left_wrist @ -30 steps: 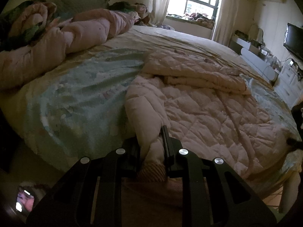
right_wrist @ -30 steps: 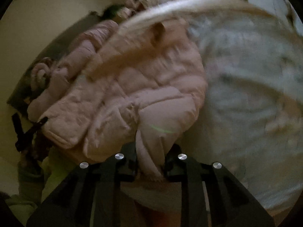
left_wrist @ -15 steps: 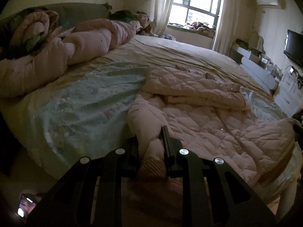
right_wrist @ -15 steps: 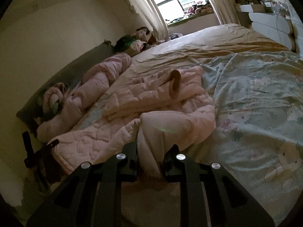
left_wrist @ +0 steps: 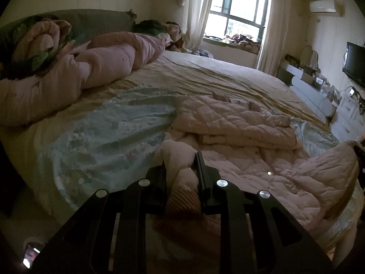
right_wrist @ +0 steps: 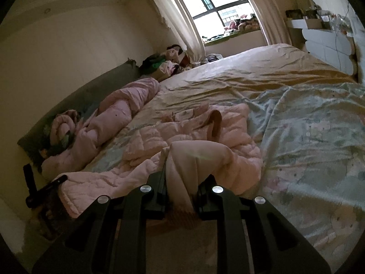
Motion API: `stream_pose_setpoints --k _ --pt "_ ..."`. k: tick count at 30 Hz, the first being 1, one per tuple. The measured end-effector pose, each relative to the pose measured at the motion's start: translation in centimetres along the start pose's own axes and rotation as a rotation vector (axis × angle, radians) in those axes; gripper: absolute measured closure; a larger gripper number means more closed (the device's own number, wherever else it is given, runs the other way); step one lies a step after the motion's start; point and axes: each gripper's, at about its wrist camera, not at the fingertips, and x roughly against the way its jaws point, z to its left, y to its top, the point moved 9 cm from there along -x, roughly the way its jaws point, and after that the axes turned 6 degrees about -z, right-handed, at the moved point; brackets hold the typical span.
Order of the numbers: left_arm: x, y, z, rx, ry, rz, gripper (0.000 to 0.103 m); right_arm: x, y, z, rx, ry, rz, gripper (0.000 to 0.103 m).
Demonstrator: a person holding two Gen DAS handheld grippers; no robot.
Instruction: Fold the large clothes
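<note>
A pale pink quilted coat (left_wrist: 246, 159) lies spread on the bed, its far part folded over on itself. My left gripper (left_wrist: 182, 166) is shut on one sleeve of the coat near its ribbed cuff (left_wrist: 182, 203), at the bed's near edge. In the right wrist view the same coat (right_wrist: 182, 132) lies bunched ahead. My right gripper (right_wrist: 180, 171) is shut on another sleeve end (right_wrist: 189, 155), held just above the bed. The other gripper's black tip (right_wrist: 45, 189) shows at the left of the right wrist view.
The bed (left_wrist: 102, 132) has a light blue patterned sheet and a yellow cover (left_wrist: 228, 77) further back. A rolled pink duvet (left_wrist: 79, 73) and a headboard cushion (left_wrist: 98, 20) lie along the left. A white dresser (left_wrist: 319, 96), a TV (left_wrist: 355, 66) and the window (left_wrist: 239, 6) stand behind and right.
My right gripper has swung round and lowered the sleeve from a raised, blurred pose to the bed. My left gripper has drawn its sleeve back toward the near edge.
</note>
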Motion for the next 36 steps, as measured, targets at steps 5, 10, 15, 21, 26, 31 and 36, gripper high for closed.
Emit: stream_pose_setpoints --k 5,10,15,21,26,31,36 --pt "-0.7 1.4 -0.1 0.004 -0.006 -0.014 0.088 -1.3 1.7 -0.1 0.017 -0.014 -0.020 0.086" --pt "-1.5 2.9 -0.4 -0.005 -0.016 -0.031 0.088 -2.2 2.9 -0.3 0.025 -0.032 -0.035 0.086" --pt "-3.0 4.8 -0.6 -0.010 -0.024 -0.041 0.088 -3.2 4.5 -0.6 0.021 -0.028 -0.060 0.086" --pt "-4.9 6.9 -0.7 -0.011 -0.032 -0.050 0.088 -4.8 6.4 -1.5 0.016 -0.039 -0.077 0.086" --pt "-6.8 9.0 -1.0 -0.019 -0.038 -0.052 0.087 -6.4 7.9 -2.2 0.005 -0.052 -0.091 0.086" --pt "-8.7 10.8 -1.2 -0.015 -0.040 -0.059 0.087 -8.5 9.6 -3.3 -0.014 -0.061 -0.101 0.086" --pt "-10.7 12.7 -1.3 -0.027 -0.026 -0.064 0.087 -10.9 11.6 -3.9 -0.020 -0.077 -0.105 0.087"
